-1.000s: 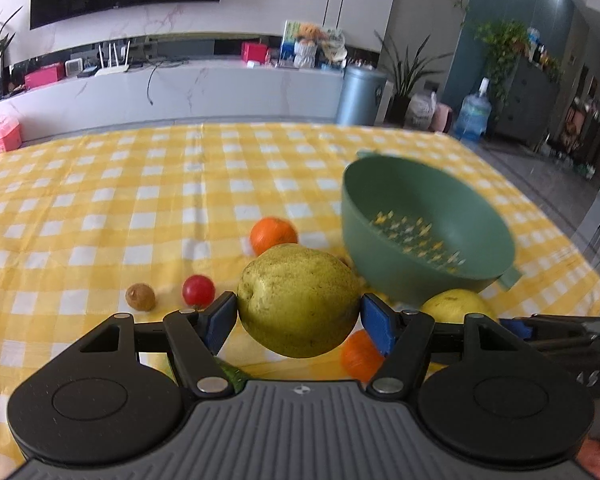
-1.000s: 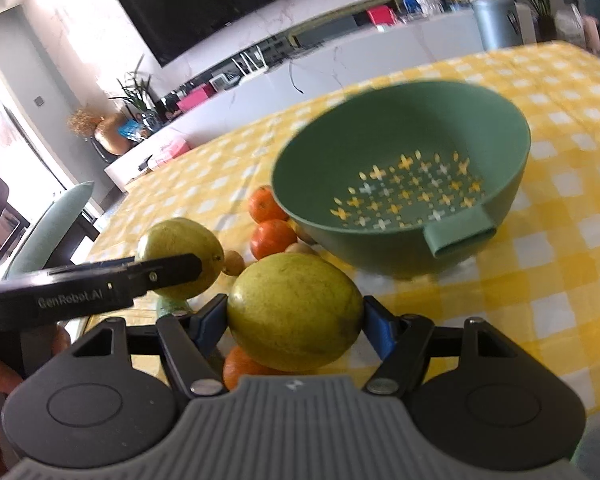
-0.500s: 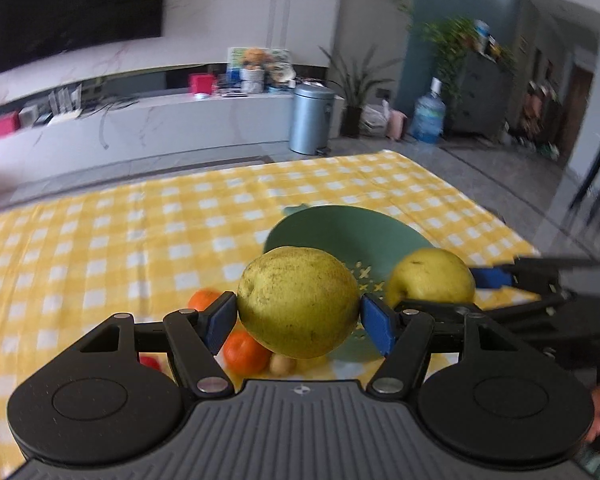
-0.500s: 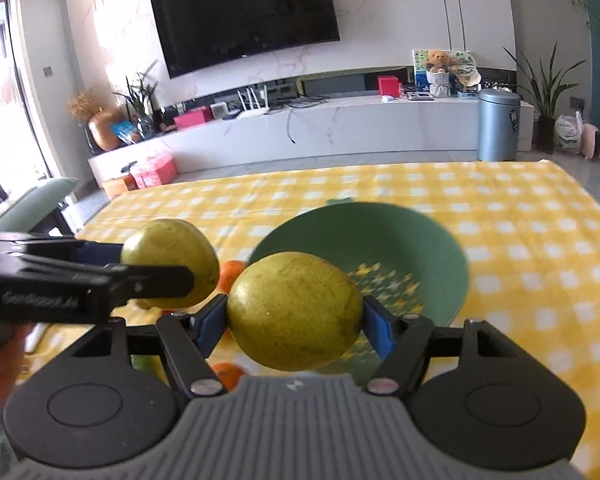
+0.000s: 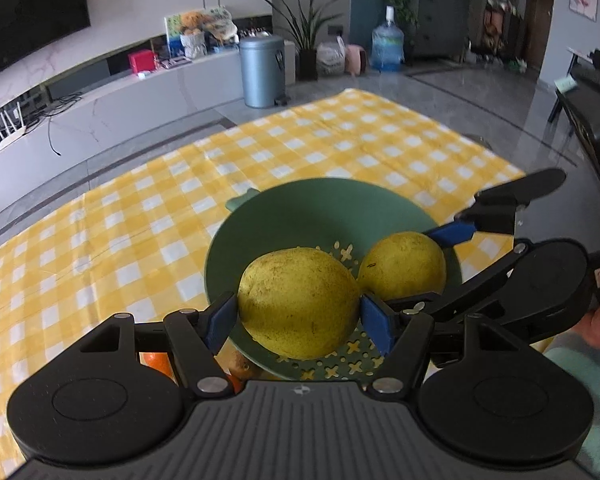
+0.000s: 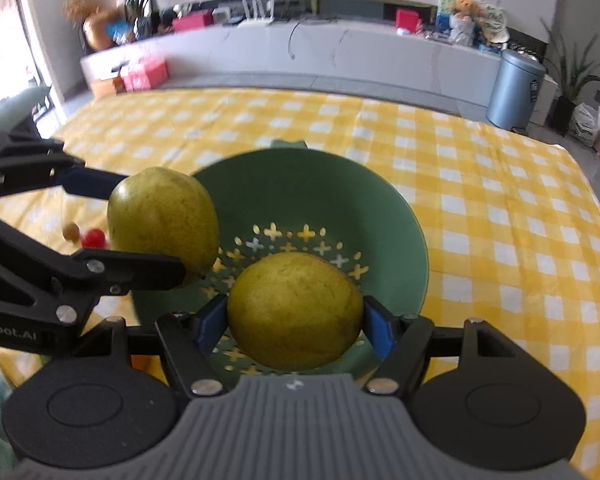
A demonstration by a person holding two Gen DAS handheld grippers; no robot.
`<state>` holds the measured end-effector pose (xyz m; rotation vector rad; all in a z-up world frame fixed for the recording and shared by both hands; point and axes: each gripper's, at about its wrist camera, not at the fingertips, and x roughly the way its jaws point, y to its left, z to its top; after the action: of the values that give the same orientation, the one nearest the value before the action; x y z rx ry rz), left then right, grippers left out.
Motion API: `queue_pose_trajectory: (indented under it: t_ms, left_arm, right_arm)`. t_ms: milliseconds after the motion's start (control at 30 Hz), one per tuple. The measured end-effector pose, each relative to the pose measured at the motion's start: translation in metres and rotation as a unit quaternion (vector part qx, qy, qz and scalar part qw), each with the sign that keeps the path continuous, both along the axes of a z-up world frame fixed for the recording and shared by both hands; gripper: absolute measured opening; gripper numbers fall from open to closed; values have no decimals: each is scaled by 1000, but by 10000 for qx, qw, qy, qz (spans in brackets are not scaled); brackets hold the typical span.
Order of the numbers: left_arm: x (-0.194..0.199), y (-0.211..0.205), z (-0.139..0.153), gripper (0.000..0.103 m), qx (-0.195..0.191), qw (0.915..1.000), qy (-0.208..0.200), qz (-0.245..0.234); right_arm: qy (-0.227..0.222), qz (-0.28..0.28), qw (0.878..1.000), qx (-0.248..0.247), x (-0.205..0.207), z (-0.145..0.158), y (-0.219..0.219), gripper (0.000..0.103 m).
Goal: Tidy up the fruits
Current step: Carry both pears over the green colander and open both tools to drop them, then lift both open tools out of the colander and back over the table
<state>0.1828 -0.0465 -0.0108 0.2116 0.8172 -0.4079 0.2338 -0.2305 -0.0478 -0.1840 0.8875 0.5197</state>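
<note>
My left gripper (image 5: 300, 318) is shut on a yellow-green pear (image 5: 298, 304) and holds it above the green strainer bowl (image 5: 300, 208). My right gripper (image 6: 294, 322) is shut on a second pear (image 6: 294, 310), also above the bowl (image 6: 380, 208). In the left wrist view the right gripper's pear (image 5: 404, 266) hangs over the bowl's right side. In the right wrist view the left gripper's pear (image 6: 164, 218) is over the bowl's left rim. The bowl's inside shows only its star-shaped holes.
The table carries a yellow-and-white checked cloth (image 5: 100, 240). An orange (image 5: 158, 362) lies left of the bowl under my left gripper. A cherry tomato (image 6: 93, 237) and a small brown fruit (image 6: 71, 232) lie on the cloth to the bowl's left.
Both grippers rose and moved over the bowl with their pears; the views now look down into the bowl. The two pears came closer together.
</note>
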Motion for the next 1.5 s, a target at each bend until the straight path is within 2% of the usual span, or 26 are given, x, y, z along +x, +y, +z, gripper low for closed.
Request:
queue_pose_trajectory:
  t_ms: [133, 333, 567, 700, 900, 1067, 1100, 1267, 1500]
  left_arm:
    - [6, -7, -10, 77, 330, 9991, 86, -243]
    - [14, -14, -23, 77, 623, 9967, 248, -458]
    - [26, -14, -29, 77, 727, 9946, 521, -524]
    - [31, -12, -31, 77, 668, 9934, 708, -613]
    - [33, -14, -33, 77, 788, 9923, 709, -636]
    - [29, -18, -37, 77, 969, 9914, 523, -708]
    - [29, -18, -37, 73, 947, 9916, 543, -693]
    - [28, -17, -35, 73, 924, 9932, 480, -529]
    - [16, -13, -24, 73, 798, 9957, 229, -408]
  right_arm:
    - [101, 474, 9983, -314, 6, -9, 7, 68]
    - [217, 1354, 9868, -856, 17, -19, 22, 68]
    - [588, 1756, 9770, -1055, 30, -25, 30, 68]
    - [793, 1846, 9734, -1101, 35, -27, 32, 68]
    - [883, 1839, 9716, -1200, 36, -26, 33, 68]
    - [908, 1813, 9708, -1285, 35, -26, 34, 68]
    - [909, 1809, 9705, -1309, 34, -26, 34, 68]
    - [1049, 1608, 9735, -1242, 38, -25, 31, 68]
    - [1008, 1508, 9752, -1267, 37, -22, 32, 69]
